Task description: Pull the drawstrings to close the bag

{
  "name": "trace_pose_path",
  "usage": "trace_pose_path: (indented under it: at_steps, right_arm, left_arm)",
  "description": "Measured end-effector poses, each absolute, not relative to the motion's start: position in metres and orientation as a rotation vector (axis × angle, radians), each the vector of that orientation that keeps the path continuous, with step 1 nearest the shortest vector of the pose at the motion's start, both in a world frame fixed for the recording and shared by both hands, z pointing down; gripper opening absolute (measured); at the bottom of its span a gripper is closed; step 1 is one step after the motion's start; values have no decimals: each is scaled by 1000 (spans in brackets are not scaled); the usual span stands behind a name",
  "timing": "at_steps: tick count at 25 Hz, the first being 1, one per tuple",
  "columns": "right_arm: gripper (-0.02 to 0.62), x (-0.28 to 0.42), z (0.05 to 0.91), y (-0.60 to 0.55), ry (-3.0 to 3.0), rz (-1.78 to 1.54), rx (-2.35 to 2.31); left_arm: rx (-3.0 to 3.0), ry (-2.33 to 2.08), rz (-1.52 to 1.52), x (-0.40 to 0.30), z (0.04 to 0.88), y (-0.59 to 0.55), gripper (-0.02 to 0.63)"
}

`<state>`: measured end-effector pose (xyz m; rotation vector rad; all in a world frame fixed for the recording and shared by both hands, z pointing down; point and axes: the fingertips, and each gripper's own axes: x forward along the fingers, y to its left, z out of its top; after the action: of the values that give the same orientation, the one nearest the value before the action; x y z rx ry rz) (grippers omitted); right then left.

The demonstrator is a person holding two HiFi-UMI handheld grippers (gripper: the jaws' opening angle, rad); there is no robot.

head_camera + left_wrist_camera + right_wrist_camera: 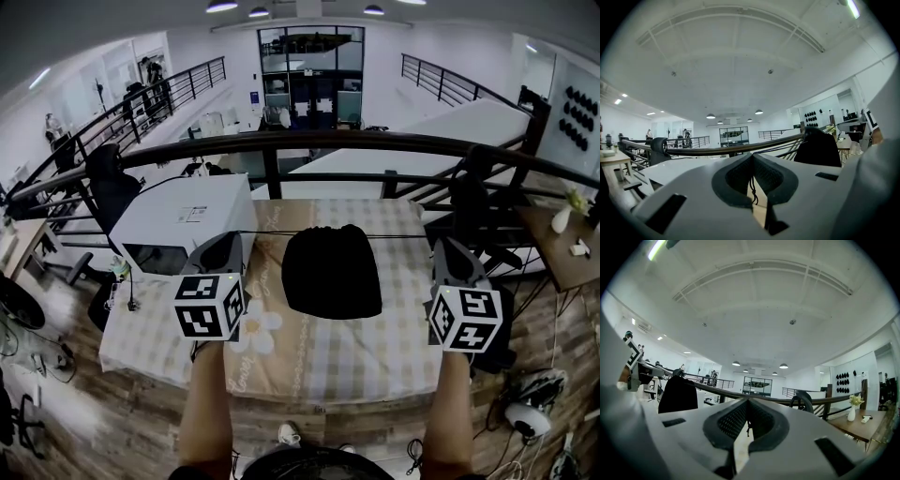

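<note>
Occlusions this frame: cord grip points, bag mouth, your arms.
In the head view the marker cube (pixel 208 306) and housing of your left gripper (pixel 752 158) cover its jaw tips, and it is the same on your right gripper (pixel 747 401). In both gripper views the pads (pixel 736 178) swallow the drawstring (pixel 752 186), and only a knotted tail shows. The bag (pixel 332 270) mouth is too small to tell how tightly it is gathered. Your forearms (pixel 206 403) are cut off at the bottom edge.
</note>
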<state>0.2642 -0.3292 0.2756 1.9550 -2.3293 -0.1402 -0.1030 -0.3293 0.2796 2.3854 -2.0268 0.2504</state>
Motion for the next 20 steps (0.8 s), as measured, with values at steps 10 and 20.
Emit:
trace_pose_path:
  at_steps: [10,20]
  right_arm:
    - [20,259,276,-329,-2335,-148,1948]
    - [20,257,275,-329,-2329,-167,1948]
  left_arm:
    - [2374,-2025,258,-108,285,-329,26]
    - [2368,-2032,274,-110,290,-329,26]
